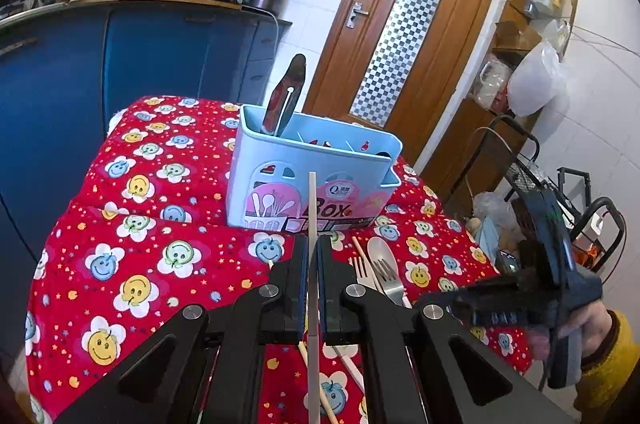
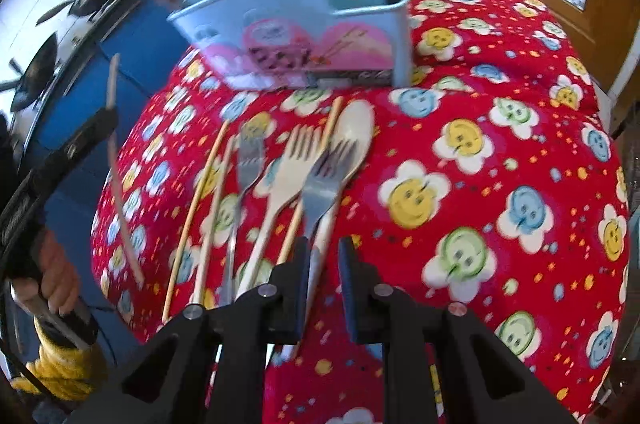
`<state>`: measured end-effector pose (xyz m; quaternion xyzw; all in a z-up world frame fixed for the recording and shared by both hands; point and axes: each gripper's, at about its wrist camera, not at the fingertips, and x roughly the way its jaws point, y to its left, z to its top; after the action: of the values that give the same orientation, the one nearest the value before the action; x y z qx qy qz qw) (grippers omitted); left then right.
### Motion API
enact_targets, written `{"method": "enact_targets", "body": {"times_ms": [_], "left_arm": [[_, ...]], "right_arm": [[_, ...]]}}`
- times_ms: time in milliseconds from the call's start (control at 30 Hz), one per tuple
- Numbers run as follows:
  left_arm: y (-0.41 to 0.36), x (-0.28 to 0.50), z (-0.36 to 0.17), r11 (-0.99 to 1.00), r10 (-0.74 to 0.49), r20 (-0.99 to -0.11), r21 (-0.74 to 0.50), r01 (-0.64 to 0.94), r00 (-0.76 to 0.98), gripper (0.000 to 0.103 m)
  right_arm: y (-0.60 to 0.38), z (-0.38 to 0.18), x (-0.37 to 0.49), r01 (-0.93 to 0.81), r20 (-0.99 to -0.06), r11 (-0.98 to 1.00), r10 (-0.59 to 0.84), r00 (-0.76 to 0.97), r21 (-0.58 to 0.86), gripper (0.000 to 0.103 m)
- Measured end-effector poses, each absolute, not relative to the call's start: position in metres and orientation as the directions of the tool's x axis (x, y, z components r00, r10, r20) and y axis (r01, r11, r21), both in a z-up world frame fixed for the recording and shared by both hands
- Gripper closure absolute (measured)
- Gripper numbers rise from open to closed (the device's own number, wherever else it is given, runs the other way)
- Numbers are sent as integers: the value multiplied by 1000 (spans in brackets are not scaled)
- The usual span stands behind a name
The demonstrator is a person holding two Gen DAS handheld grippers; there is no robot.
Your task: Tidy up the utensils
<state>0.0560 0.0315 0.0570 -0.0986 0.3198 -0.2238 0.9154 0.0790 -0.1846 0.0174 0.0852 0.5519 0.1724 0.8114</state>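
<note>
A light blue utensil box (image 1: pixel 312 176) stands on the red smiley tablecloth (image 1: pixel 132 224), with a dark spatula (image 1: pixel 286 96) upright in its left compartment. My left gripper (image 1: pixel 313 244) is shut on a pale chopstick (image 1: pixel 312 208), held upright in front of the box. In the right wrist view the box (image 2: pixel 304 20) is at the top. Below it lie chopsticks (image 2: pixel 200 192), a metal fork (image 2: pixel 248 160), a plastic fork (image 2: pixel 288 168), another metal fork (image 2: pixel 324 184) and a plastic spoon (image 2: pixel 356 132). My right gripper (image 2: pixel 324 248) is open, just above their handles.
Blue kitchen cabinets (image 1: pixel 140 52) stand behind the table, with pots and an appliance on the counter. A wooden door (image 1: pixel 404 36) is at the back right. A black wire cart (image 1: pixel 532 176) and bags stand right of the table.
</note>
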Motion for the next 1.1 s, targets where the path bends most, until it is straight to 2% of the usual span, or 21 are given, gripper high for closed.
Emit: {"method": "enact_targets", "body": {"times_ms": [67,167,433,467,533,767,1100], "left_arm": [[30,56,58,880,-474,-542,-323,349,694,99],[27,58,59,879,-475,-542,-320,353,693,99],[16,69,69,883,-469,-534,-295,365,704,99],[16,73,72,883,-469,-531,-297,363,706,99],[15,79,76,885,-465,-527,-294,361,712,99],[9,110,98,890,-456,-491,-256,377,743,99],[8,148,115,918,-395,-441,-209,336,806,99]], "right_arm": [[-190,20,92,-159,-853,924,381,358,347,85],[-195,20,112,-139,-840,925,379,388,353,80],[-193,2,140,-163,-822,899,438,363,407,79],[-193,2,141,-173,-815,894,448,368,413,80],[-196,3,141,-182,-797,885,464,387,428,96],[-210,34,127,-207,-720,879,471,510,429,98],[-204,72,105,-242,-634,932,360,684,268,98]]}}
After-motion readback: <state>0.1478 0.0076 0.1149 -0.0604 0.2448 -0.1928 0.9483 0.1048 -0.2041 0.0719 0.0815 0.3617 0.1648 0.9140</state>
